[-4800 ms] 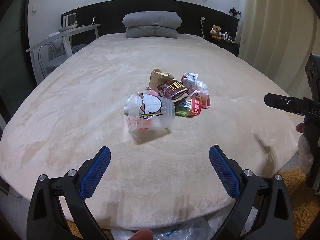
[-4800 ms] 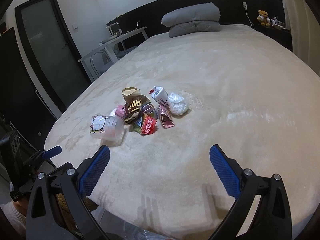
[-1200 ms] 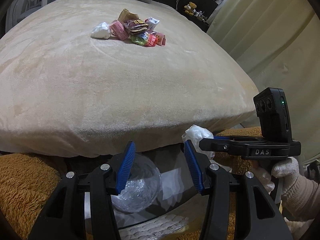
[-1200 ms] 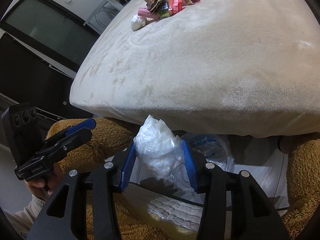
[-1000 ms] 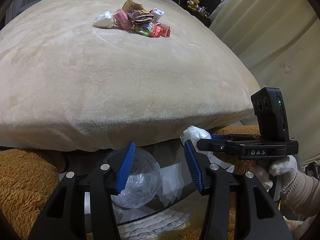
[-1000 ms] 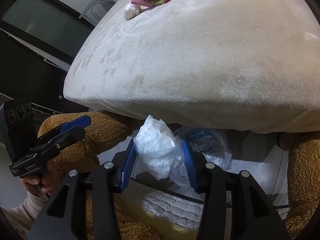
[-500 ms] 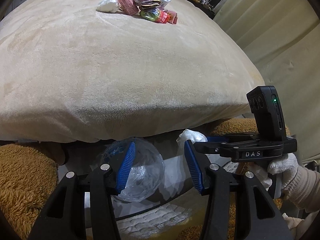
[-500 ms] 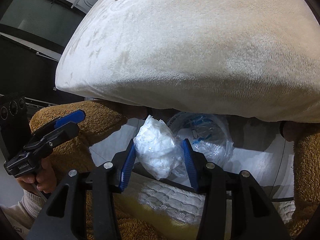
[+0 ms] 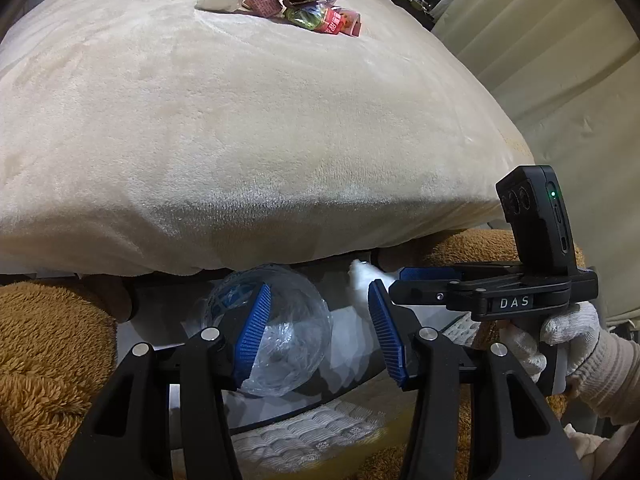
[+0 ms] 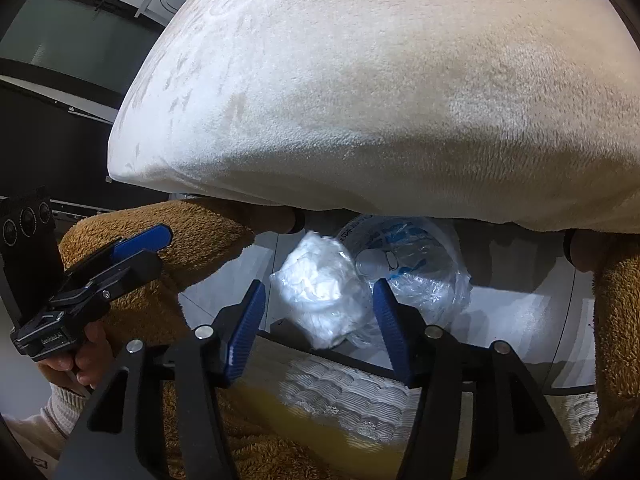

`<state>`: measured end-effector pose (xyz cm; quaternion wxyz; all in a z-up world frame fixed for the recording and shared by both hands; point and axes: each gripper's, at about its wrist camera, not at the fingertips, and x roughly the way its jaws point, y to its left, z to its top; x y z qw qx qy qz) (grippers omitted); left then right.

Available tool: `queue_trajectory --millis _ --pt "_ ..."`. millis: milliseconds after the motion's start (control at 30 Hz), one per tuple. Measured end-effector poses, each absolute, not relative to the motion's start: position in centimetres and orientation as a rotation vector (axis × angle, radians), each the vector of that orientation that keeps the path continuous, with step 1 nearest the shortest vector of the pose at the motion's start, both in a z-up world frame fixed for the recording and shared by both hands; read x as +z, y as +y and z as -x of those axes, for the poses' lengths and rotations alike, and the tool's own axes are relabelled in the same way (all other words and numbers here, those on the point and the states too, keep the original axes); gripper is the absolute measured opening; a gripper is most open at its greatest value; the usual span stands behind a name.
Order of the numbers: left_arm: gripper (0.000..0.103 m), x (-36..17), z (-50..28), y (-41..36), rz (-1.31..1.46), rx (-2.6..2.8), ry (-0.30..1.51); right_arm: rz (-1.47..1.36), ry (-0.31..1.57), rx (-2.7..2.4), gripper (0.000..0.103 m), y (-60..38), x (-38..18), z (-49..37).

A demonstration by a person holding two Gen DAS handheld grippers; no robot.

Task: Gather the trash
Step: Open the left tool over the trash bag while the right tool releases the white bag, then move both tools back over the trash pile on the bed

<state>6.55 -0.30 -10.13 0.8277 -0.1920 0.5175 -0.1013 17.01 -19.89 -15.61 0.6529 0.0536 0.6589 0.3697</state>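
Note:
My right gripper (image 10: 316,320) hangs just off the bed's edge above a clear trash bag (image 10: 404,276) with blue print. Its jaws are opening. A white crumpled plastic wad (image 10: 320,292) is still between the pads, with a gap showing at the left pad. A clear cup lies inside the bag. My left gripper (image 9: 320,328) is shut with nothing in it; the bag (image 9: 288,332) shows behind its fingers. In the left wrist view the right gripper (image 9: 394,280) comes in from the right with the wad (image 9: 360,276) blurred at its tips. The left gripper (image 10: 148,248) sits over the rug. A trash pile (image 9: 296,4) lies far back on the bed.
The beige blanket-covered bed (image 9: 240,140) overhangs the bag. A brown shaggy rug (image 9: 48,340) lies on both sides of it. A white ribbed mat (image 10: 340,392) is at the near edge. A gloved hand (image 9: 568,332) holds the right gripper. Curtains (image 9: 560,80) hang at the right.
The right jaws have spread and come off the white wad. Both views have sunk a little toward the bag. The cup seen on the bed earlier is no longer there.

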Motion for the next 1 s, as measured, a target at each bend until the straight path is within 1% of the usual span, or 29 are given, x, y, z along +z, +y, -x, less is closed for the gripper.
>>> queue_trajectory --millis 267,467,1000 --pt "0.049 -9.8 -6.3 -0.2 0.394 -0.205 1.090 -0.136 1.447 0.841 0.058 -20.3 -14.2 -17.0" --pt "0.049 -8.5 -6.1 -0.6 0.367 -0.210 1.060 -0.127 1.368 0.848 0.058 -21.0 -11.8 -16.9" --pt "0.049 -1.8 -5.1 -1.8 0.259 -0.200 0.909 -0.082 1.108 0.858 0.058 -23.6 -2.9 -15.8"
